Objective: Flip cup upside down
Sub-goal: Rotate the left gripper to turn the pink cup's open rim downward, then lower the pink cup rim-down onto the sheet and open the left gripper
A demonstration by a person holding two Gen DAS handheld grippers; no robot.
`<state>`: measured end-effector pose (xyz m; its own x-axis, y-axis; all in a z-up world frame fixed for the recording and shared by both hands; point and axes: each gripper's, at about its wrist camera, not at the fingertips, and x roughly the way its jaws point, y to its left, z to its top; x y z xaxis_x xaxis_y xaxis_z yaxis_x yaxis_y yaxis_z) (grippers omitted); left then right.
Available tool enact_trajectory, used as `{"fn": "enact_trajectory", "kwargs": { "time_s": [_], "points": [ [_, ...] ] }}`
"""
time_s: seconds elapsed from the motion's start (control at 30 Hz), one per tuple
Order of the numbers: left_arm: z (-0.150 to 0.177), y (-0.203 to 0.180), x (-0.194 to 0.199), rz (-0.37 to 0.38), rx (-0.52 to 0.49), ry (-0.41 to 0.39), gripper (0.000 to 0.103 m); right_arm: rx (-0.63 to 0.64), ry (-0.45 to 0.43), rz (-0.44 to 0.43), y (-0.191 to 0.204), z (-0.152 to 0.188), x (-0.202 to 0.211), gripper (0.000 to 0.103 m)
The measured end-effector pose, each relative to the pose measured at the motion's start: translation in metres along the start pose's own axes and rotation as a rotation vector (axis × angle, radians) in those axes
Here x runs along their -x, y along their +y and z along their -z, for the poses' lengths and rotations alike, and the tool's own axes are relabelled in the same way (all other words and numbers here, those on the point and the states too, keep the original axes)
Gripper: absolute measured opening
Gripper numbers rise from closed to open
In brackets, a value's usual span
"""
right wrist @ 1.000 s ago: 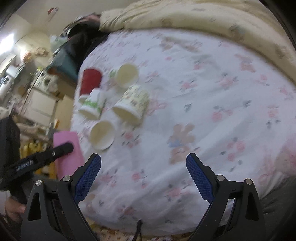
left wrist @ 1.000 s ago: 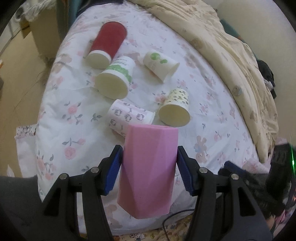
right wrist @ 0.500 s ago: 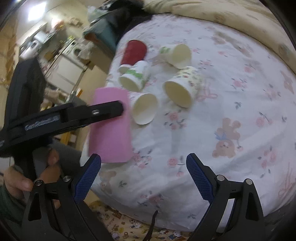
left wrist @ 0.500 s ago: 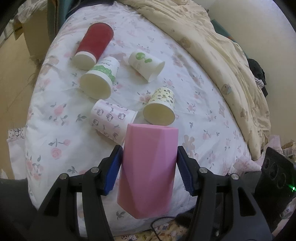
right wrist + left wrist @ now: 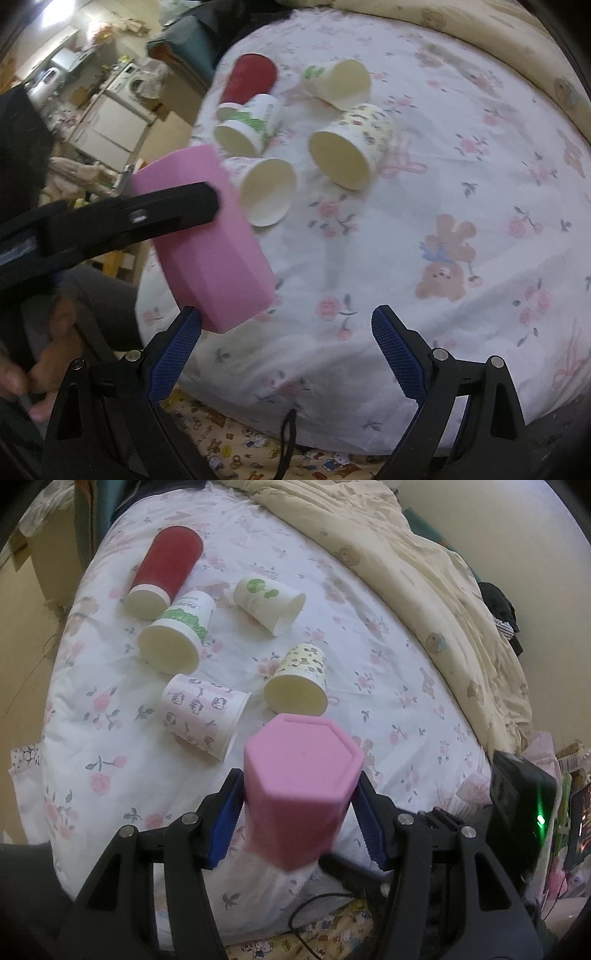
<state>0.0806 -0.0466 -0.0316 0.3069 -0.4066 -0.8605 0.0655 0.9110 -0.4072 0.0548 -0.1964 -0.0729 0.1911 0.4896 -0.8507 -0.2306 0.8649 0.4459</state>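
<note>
My left gripper (image 5: 298, 823) is shut on a pink faceted cup (image 5: 301, 794), held in the air above the near edge of the bed. The cup's closed hexagonal base (image 5: 306, 751) faces away from me, up and forward. In the right wrist view the pink cup (image 5: 207, 240) hangs tilted at the left, clamped by the left gripper's black finger (image 5: 166, 214). My right gripper (image 5: 286, 350) is open and empty, low over the bed's near edge, just right of the pink cup.
Several paper cups lie on their sides on the floral bedsheet (image 5: 388, 686): a red one (image 5: 166, 572), a green-printed one (image 5: 177, 635), a sprout-printed one (image 5: 269, 603), a yellow patterned one (image 5: 301, 681) and a pink-printed one (image 5: 203, 716). A beige quilt (image 5: 424, 565) lies at the right.
The left gripper has tilted the pink cup so its base now faces forward. It has also come closer to the right gripper.
</note>
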Motion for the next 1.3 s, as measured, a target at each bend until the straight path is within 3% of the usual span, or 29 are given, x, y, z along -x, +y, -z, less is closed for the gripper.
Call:
{"fn": "enact_trajectory", "kwargs": {
  "time_s": [0.1,0.23,0.4,0.73,1.0,1.17,1.3],
  "points": [
    [0.002,-0.002,-0.001,-0.004,-0.013,0.006,0.054,-0.038,0.006,0.056,-0.010,-0.001,-0.003,0.096],
    [0.005,-0.005,-0.002,-0.003,-0.026,0.016,0.054,-0.080,0.009,0.068,-0.019,-0.001,-0.002,0.096],
    [0.003,-0.005,-0.001,-0.096,-0.031,-0.004,0.054,-0.081,-0.003,0.088,-0.022,-0.001,0.002,0.096],
    [0.006,-0.031,-0.030,-0.256,-0.036,-0.058,0.054,-0.325,-0.217,0.165,-0.076,0.001,0.061,0.096],
    [-0.002,-0.052,-0.070,-0.399,-0.073,-0.106,0.054,-0.399,-0.213,0.114,-0.093,0.009,0.070,0.096],
    [-0.009,-0.046,-0.086,-0.407,-0.027,-0.066,0.054,-0.407,-0.217,0.105,-0.094,0.007,0.070,0.096],
    [-0.009,-0.049,-0.090,-0.422,-0.046,-0.057,0.054,-0.428,-0.202,0.097,-0.098,0.008,0.068,0.096]
  ]
}}
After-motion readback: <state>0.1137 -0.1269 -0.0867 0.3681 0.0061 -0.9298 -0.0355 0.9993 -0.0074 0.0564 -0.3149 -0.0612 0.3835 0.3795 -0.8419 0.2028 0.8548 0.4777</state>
